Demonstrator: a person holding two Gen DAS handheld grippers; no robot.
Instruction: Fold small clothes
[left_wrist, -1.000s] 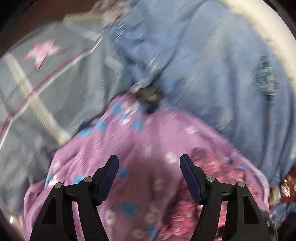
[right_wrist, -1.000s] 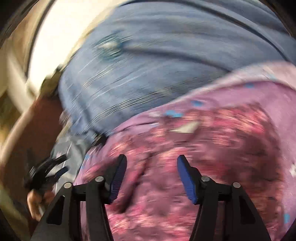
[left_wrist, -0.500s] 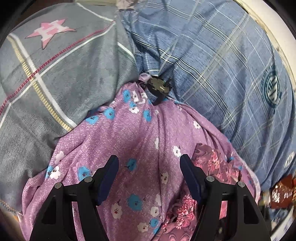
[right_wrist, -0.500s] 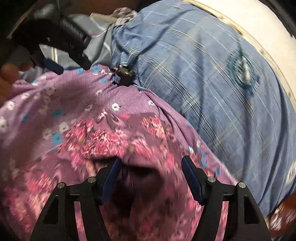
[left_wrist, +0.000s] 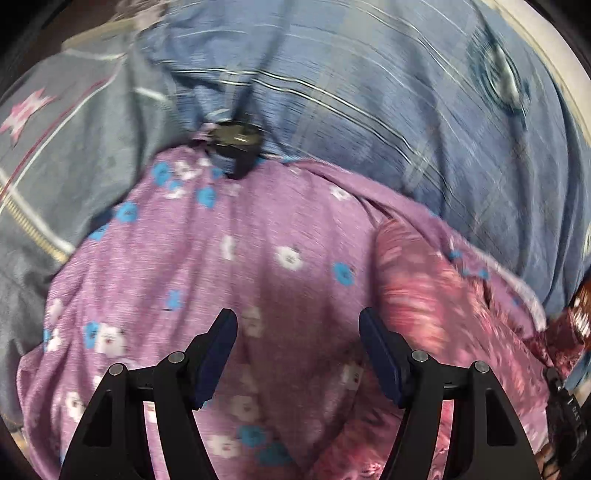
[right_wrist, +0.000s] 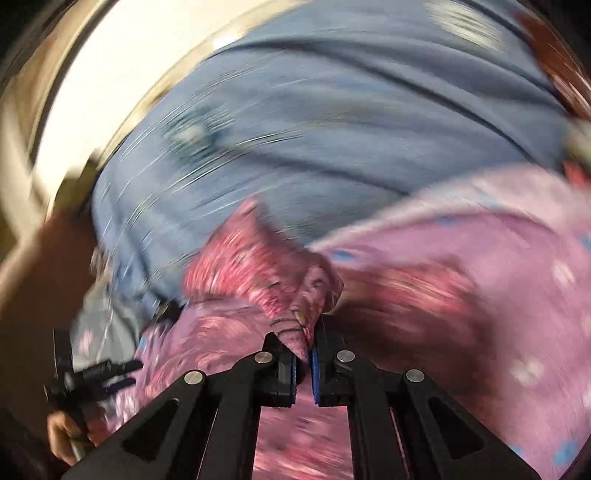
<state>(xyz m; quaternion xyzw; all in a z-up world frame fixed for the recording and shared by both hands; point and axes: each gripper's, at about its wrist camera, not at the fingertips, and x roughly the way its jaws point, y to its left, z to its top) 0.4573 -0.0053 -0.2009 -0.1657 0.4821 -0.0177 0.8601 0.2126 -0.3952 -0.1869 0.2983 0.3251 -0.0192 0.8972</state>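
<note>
Right gripper (right_wrist: 303, 363) is pinched on a bunched fold of the purple garment (right_wrist: 461, 295), probably to lift that edge over. Left gripper (left_wrist: 297, 350) hangs wide above the same cloth, which lies right under it. Everything sits on a blue checked bedsheet (left_wrist: 388, 122), grey blanket (left_wrist: 74, 155) off to its left.

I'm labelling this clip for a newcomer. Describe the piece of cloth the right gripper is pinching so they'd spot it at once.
Find the blue plaid sheet covering the bed, then the purple floral garment lying on it. The right gripper is shut on its pink patterned part, busier and redder than the plain purple cloth with small blue and white flowers.
</note>
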